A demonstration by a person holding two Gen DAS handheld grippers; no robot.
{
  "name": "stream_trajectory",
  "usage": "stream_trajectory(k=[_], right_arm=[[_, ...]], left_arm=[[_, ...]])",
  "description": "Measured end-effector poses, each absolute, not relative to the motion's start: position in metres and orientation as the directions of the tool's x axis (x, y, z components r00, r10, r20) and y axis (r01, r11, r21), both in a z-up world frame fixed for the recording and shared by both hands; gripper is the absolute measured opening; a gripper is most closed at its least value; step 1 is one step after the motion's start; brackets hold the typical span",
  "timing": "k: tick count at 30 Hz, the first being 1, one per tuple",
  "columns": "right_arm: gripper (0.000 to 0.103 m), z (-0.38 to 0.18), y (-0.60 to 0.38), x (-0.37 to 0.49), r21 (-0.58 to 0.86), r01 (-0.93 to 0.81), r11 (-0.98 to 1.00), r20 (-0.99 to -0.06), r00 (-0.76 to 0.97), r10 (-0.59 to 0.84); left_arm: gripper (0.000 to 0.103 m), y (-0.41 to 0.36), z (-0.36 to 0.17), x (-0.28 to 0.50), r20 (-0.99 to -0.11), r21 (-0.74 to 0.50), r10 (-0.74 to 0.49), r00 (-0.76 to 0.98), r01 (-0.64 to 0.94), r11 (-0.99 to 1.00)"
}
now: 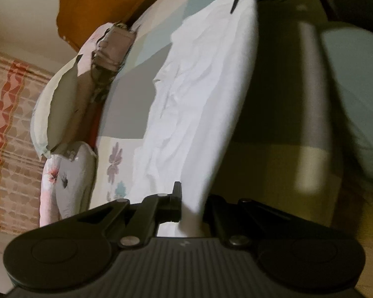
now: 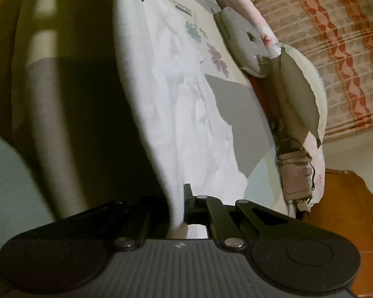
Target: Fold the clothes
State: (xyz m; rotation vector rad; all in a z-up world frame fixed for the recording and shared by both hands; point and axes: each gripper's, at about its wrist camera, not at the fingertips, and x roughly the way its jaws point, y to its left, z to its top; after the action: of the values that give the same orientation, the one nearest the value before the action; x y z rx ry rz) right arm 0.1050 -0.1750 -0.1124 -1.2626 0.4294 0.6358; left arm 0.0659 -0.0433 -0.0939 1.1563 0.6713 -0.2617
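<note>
Both tongs are clamped on the same white garment (image 1: pixel 186 104), one at each end of a raised edge. Left tongs (image 1: pixel 192 211) pinch a bunched corner of the cloth between narrow black fingers (image 1: pixel 175 206), and the fabric runs straight up and away from them. Right tongs (image 2: pixel 177 211) do likewise in their own view, with the cloth wedged against the right-hand finger (image 2: pixel 189 203). Each camera also catches the other tool at the far end of the garment: the right tongs appear at the top of the left wrist view, biting the cloth's far corner, and the left tongs show at the top of the right wrist view in the same way.

Between the two grips the garment's edge is stretched taut and lifted above the bed (image 1: pixel 134 84), while the rest of the cloth trails down and lies crumpled on the bedspread, which has grey and pale blocks and a few printed flowers (image 1: pixel 114 161). Beyond the garment, along the far side of the bed, sit pillows (image 1: pixel 52 114) and a pinkish-brown bag (image 1: pixel 112 49) resting against them. Past the pillows hangs a curtain (image 1: pixel 7 129) patterned in orange and beige. A wooden headboard (image 1: pixel 99 5) stands at the bag's end of the bed. On the near side of the garment the view is dark, shadowed and blurred.
</note>
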Motion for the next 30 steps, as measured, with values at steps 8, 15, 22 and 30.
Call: stream_trajectory(k=[8, 15, 22, 30], right_arm=[[0.015, -0.135, -0.184, 0.086, -0.727, -0.667, 0.163, -0.650, 0.745, 0.146], [0.038, -0.109, -0.225, 0.083, -0.704, -0.685, 0.187, -0.684, 0.725, 0.079], [0.039, -0.082, -0.254, 0.090, -0.688, -0.671, 0.276, -0.688, 0.724, 0.046], [0.042, -0.059, -0.245, 0.109, -0.548, -0.687, 0.477, -0.713, 0.682, 0.163]], left_arm=[[0.012, -0.040, -0.109, 0.047, -0.659, 0.716, 0.137, 0.740, 0.560, 0.417], [0.013, -0.015, -0.077, 0.019, -0.744, 0.568, 0.053, 0.666, 0.589, 0.576], [0.023, 0.013, -0.040, 0.017, -0.682, 0.563, 0.070, 0.728, 0.461, 0.686], [0.028, 0.021, -0.059, 0.051, -0.725, 0.390, 0.002, 0.689, 0.408, 0.825]])
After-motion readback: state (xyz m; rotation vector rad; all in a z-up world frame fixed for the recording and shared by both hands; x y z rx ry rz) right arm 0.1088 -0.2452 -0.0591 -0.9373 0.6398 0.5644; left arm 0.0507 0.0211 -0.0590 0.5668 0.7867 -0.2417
